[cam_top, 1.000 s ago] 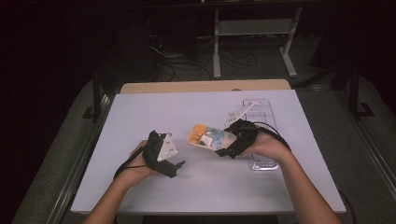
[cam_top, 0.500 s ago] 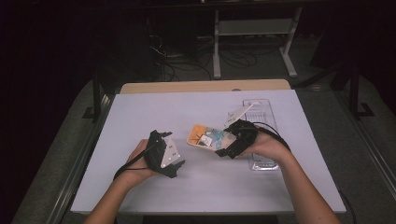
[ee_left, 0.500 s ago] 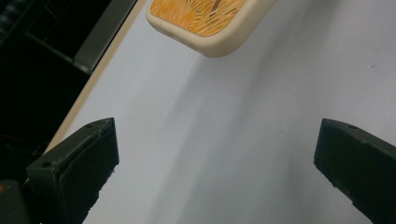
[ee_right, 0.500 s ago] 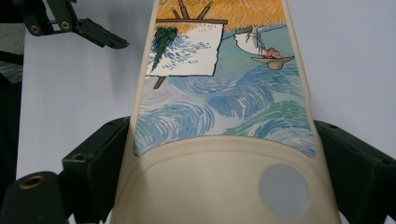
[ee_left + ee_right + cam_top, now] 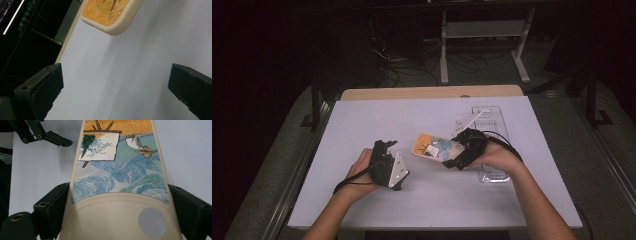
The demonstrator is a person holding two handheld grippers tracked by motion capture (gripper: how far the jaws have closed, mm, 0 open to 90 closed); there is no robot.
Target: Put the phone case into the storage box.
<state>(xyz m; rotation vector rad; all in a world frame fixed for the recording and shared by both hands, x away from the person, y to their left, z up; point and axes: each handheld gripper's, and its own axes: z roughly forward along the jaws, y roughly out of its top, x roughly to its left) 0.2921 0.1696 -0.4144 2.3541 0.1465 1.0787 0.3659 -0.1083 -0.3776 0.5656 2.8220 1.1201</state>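
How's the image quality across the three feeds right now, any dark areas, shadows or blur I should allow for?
High view: the white table is evenly lit and the room behind it is nearly black. Left gripper view: sharp, with a soft shadow under the cream-edged painted case. Right gripper view: the case is crisp between the right gripper jaws.

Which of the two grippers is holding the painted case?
The right gripper: its jaws clamp the painted case by its sides. The left gripper is open, with nothing between its jaws.
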